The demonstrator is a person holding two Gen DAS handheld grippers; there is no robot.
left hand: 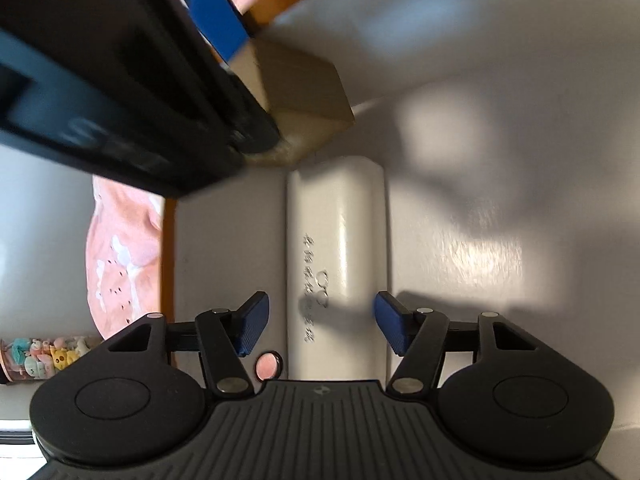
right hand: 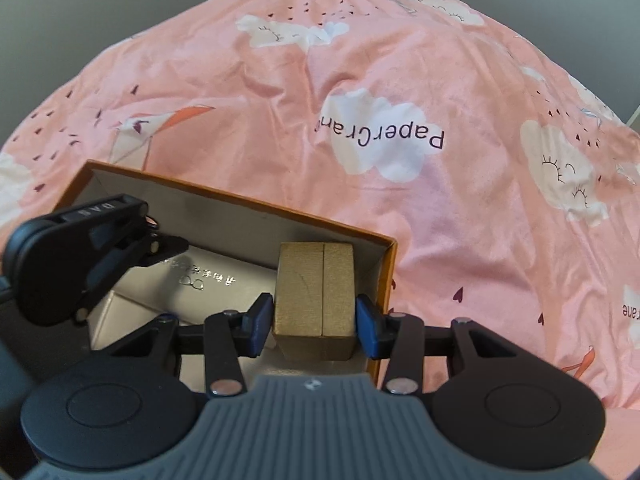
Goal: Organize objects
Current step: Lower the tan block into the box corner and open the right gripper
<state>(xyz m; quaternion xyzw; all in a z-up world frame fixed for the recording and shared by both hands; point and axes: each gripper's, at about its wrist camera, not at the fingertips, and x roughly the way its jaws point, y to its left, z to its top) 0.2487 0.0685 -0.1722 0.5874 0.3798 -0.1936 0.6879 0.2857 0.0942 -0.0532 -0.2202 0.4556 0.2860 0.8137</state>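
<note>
1 orange box (right hand: 384, 280) | 1 white case (left hand: 336, 264) (inside) | right gripper (right hand: 314, 318) clamps 1 gold block (right hand: 314, 300) | left gripper (left hand: 318, 322) open

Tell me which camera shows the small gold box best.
The right wrist view: the gold box sits centred and sharp between the right gripper pads, over the orange-rimmed box. The left wrist view shows it blurred, partly hidden by that gripper.

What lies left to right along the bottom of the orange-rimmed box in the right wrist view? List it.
Black left gripper → long white glasses case with silver print → gold rectangular block clamped in the right gripper → orange box wall → pink cloud-print bedspread.
</note>
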